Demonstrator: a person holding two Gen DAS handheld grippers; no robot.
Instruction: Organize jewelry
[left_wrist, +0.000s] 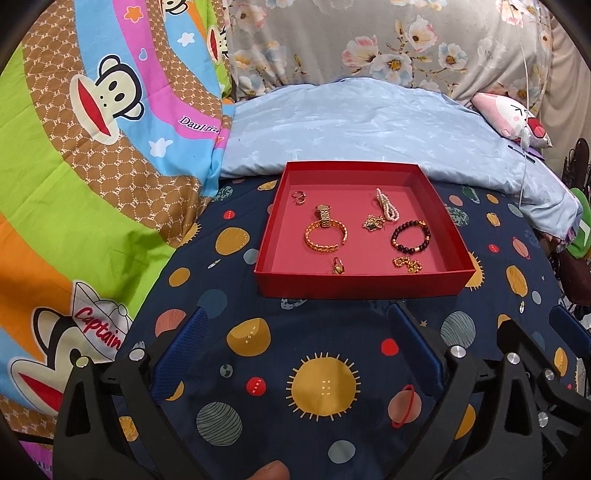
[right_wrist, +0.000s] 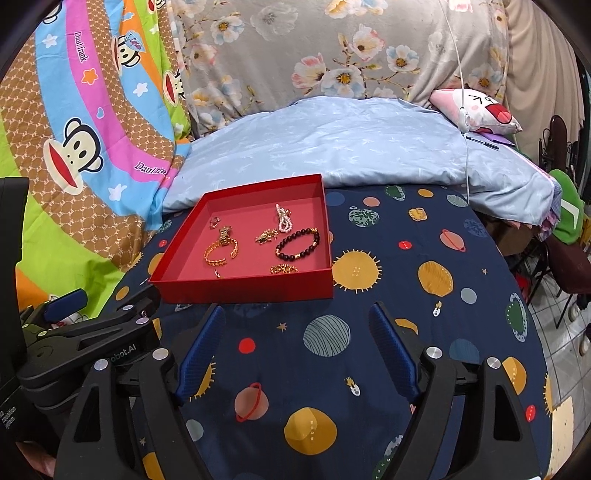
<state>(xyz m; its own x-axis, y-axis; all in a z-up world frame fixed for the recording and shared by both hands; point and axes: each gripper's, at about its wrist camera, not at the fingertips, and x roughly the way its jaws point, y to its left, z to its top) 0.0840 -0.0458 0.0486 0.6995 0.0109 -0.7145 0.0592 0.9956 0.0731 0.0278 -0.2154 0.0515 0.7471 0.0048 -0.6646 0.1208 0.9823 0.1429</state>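
A red tray (left_wrist: 354, 288) sits on the planet-print sheet; it also shows in the right wrist view (right_wrist: 243, 290). In it lie a gold bangle (left_wrist: 325, 236), a gold watch (left_wrist: 323, 214), a dark bead bracelet (left_wrist: 410, 236), a pearl piece (left_wrist: 387, 205), a gold charm (left_wrist: 373, 222), a gold chain (left_wrist: 408, 264), a ring (left_wrist: 338, 266) and small earrings (left_wrist: 298, 197). My left gripper (left_wrist: 299, 314) is open and empty, just in front of the tray. My right gripper (right_wrist: 297, 314) is open and empty, in front of the tray's right corner.
A light blue pillow (left_wrist: 351, 125) lies behind the tray. A monkey-print quilt (left_wrist: 81, 147) is piled at the left. A small pink cushion (right_wrist: 476, 107) and a white cable (right_wrist: 463, 122) are at the back right. The bed edge drops off at the right (right_wrist: 546, 332).
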